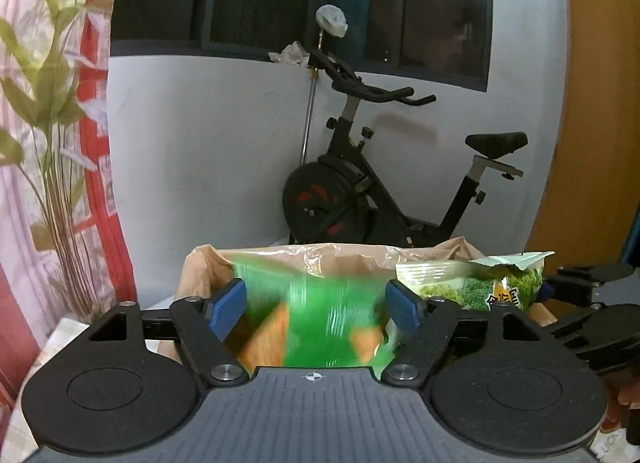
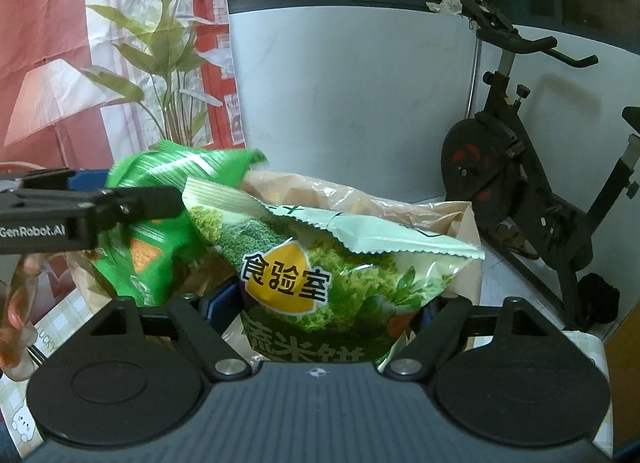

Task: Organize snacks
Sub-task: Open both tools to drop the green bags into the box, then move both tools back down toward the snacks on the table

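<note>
A bright green snack bag [image 1: 320, 315] hangs blurred between the blue pads of my left gripper [image 1: 316, 303], whose jaws stand wide and do not press on it. It sits over the mouth of a brown bag [image 1: 340, 259]. A pale green vegetable rice-cake bag [image 2: 320, 283] with a yellow label fills the gap of my right gripper [image 2: 320, 311], whose pads squeeze its sides above the same brown bag [image 2: 360, 199]. In the right wrist view the green snack bag [image 2: 160, 183] lies just to the left, behind a left-gripper finger [image 2: 120, 203]. The rice-cake bag [image 1: 472, 283] also shows in the left wrist view.
A black exercise bike [image 1: 360, 191] stands behind the brown bag against a white wall. A red and pink leaf-print curtain [image 2: 140, 63] hangs at the left. A checked cloth [image 2: 52, 327] covers the surface below, and a hand [image 2: 16, 303] shows at the left edge.
</note>
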